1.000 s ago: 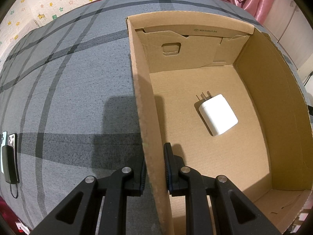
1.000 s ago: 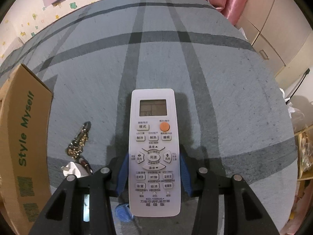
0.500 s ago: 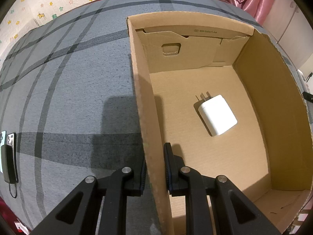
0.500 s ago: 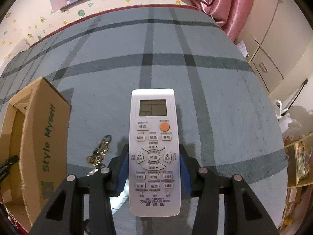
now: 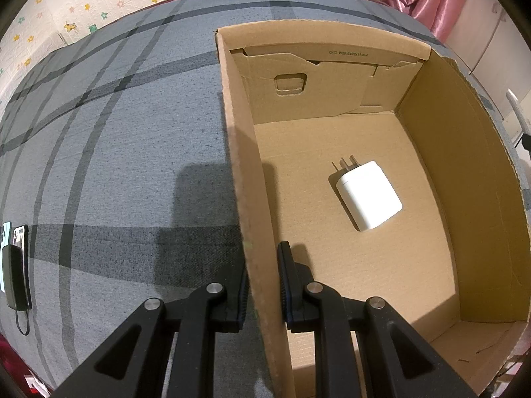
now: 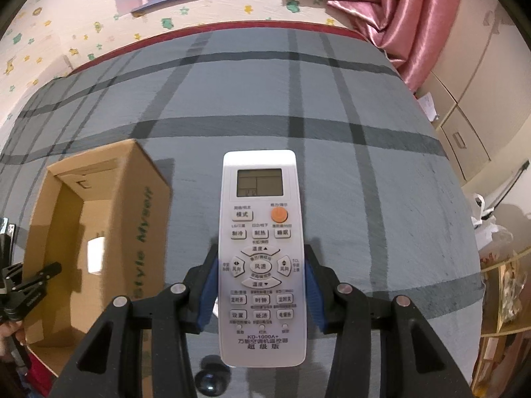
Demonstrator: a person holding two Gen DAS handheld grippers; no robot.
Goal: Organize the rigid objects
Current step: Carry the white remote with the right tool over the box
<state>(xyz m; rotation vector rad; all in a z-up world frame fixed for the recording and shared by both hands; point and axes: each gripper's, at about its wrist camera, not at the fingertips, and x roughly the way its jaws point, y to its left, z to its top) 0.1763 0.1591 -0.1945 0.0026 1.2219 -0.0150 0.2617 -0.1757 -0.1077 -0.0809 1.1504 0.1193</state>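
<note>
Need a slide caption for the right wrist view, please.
Right tongs clamp a white remote above the grey plaid cover, cardboard box at left.

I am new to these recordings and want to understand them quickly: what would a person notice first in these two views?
First comes the white remote control, clamped between the right gripper pads and held above the grey checked cover. Next is the open cardboard box with a white plug adapter lying on its floor. The left gripper pinches the box's near side wall.
</note>
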